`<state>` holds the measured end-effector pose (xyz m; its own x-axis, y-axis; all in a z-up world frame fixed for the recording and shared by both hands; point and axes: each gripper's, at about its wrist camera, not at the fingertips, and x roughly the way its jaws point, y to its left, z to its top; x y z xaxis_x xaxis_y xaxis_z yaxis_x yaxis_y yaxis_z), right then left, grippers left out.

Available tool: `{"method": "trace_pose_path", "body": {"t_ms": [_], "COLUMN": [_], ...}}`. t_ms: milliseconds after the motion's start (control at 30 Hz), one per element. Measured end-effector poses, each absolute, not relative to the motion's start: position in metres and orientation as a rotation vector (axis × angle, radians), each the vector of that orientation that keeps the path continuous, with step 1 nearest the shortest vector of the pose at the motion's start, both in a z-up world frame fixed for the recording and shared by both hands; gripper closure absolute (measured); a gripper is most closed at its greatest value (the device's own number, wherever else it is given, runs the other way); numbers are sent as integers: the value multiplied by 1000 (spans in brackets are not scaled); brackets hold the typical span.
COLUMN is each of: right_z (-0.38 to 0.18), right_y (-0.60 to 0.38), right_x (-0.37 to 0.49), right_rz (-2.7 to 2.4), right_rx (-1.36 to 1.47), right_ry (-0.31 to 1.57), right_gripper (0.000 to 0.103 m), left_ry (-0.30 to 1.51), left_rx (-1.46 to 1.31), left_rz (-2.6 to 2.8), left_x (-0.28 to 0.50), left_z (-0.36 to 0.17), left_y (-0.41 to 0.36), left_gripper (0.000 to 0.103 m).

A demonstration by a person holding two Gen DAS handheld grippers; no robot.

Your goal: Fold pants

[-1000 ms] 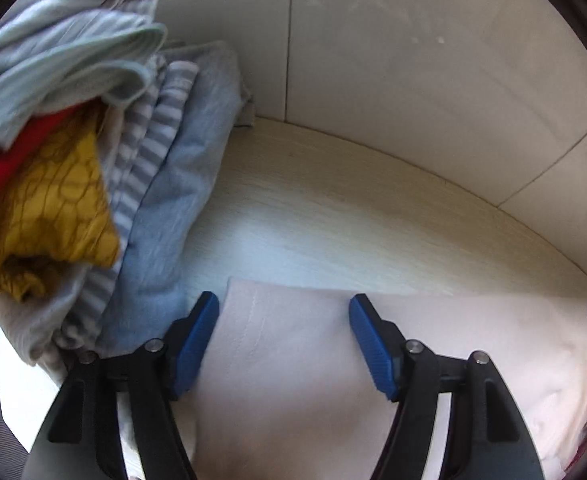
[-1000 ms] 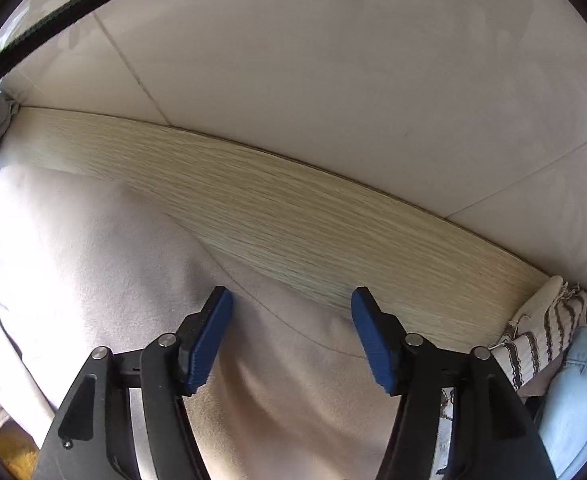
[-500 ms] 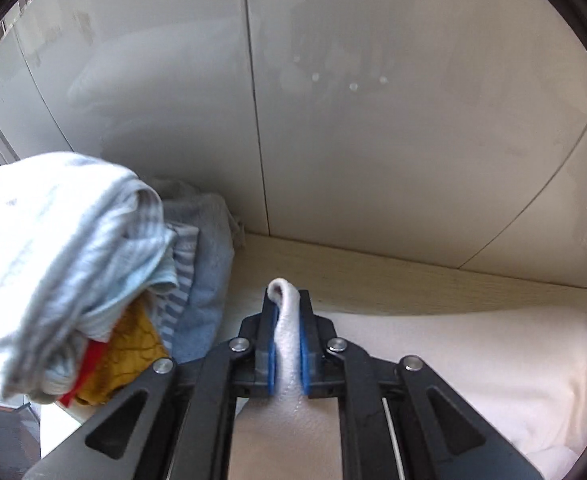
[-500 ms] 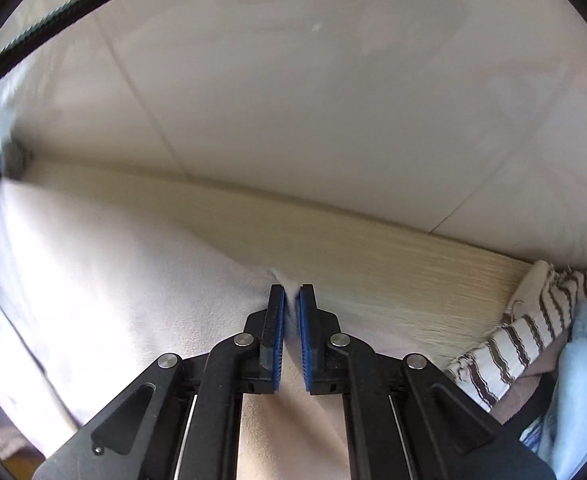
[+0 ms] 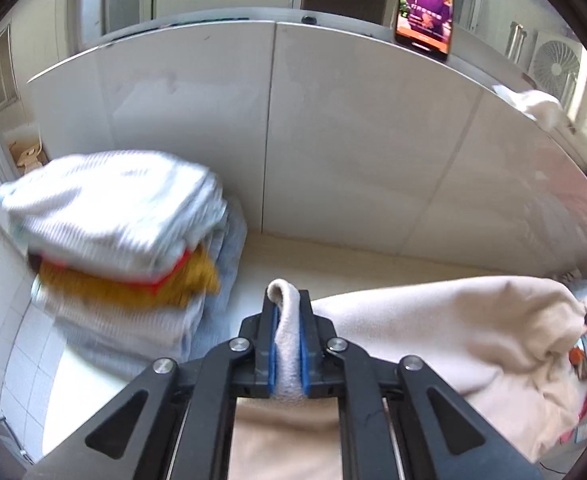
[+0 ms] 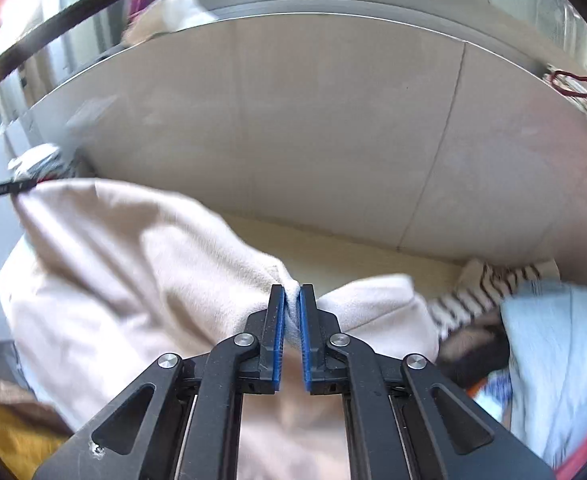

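Left gripper (image 5: 288,332) and right gripper (image 6: 292,324) both clamped on pants (image 5: 433,340). Thin pinches; could slip. Risks snagging the pile (image 5: 113,216).

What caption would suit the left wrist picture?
Left gripper pinching a fold of cream fleece pants beside a stack of folded clothes on a pale wooden table.

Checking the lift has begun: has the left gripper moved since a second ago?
Yes. The left gripper, shut on the cream pants, has risen: the wall panel's top edge now shows.
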<state>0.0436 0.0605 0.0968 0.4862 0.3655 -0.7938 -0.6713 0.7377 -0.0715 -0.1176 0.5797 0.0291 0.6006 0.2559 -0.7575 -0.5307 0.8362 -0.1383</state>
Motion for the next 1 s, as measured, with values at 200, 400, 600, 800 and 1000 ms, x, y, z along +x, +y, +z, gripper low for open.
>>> {"method": "trace_pose_path", "body": {"t_ms": [200, 400, 600, 800, 1000], "right_z": [61, 8, 56, 97, 52], "right_y": [43, 28, 38, 93, 182], "right_x": [2, -22, -16, 7, 41], "right_rz": [639, 603, 593, 709, 814], "right_rx": [-421, -492, -499, -479, -477], "right_ry": [1005, 1172, 1086, 1003, 1134], "right_gripper": [95, 95, 80, 68, 68], "left_ry": [926, 1086, 1039, 950, 936], "left_rx": [-467, -534, -489, -479, -448], "left_rz": [464, 453, 483, 501, 442], "left_x": [-184, -203, -212, -213, -174], "left_z": [-3, -66, -36, -4, 15], "left_y": [555, 543, 543, 557, 542], "left_gripper": [94, 92, 71, 68, 67]}}
